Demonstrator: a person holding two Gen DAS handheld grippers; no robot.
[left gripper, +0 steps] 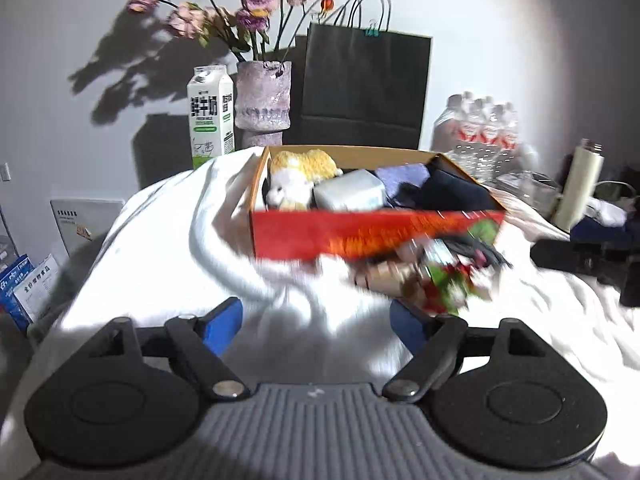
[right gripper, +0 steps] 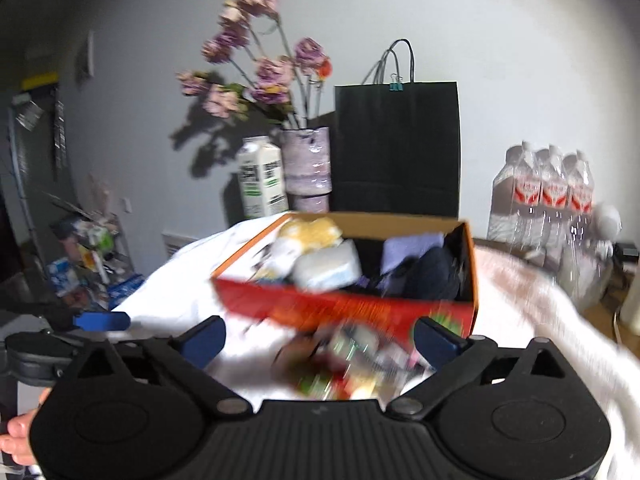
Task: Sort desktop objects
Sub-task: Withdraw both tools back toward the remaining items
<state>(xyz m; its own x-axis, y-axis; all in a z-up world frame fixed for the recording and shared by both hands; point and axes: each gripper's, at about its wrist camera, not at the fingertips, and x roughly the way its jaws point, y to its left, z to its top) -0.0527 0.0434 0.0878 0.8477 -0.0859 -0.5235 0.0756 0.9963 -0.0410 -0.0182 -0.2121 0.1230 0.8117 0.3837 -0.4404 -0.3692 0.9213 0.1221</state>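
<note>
A red and orange cardboard box (left gripper: 360, 236) stands on a white cloth (left gripper: 172, 256). It holds a yellow and white plush toy (left gripper: 298, 176), a white packet (left gripper: 350, 192), a lilac cloth (left gripper: 402, 176) and dark clothing (left gripper: 448, 192). A blurred pile of small colourful items (left gripper: 436, 276) lies on the cloth in front of the box. My left gripper (left gripper: 316, 320) is open and empty, just left of the pile. My right gripper (right gripper: 320, 340) is open, with the blurred pile (right gripper: 348, 364) between its fingers and the box (right gripper: 352, 312) just beyond.
Behind the box stand a milk carton (left gripper: 210, 114), a lilac vase with flowers (left gripper: 262, 100), a black paper bag (left gripper: 366, 88) and a pack of water bottles (left gripper: 478, 128). A cream flask (left gripper: 578, 184) and dark items (left gripper: 592, 256) sit at the right. The left gripper shows in the right wrist view (right gripper: 102, 321).
</note>
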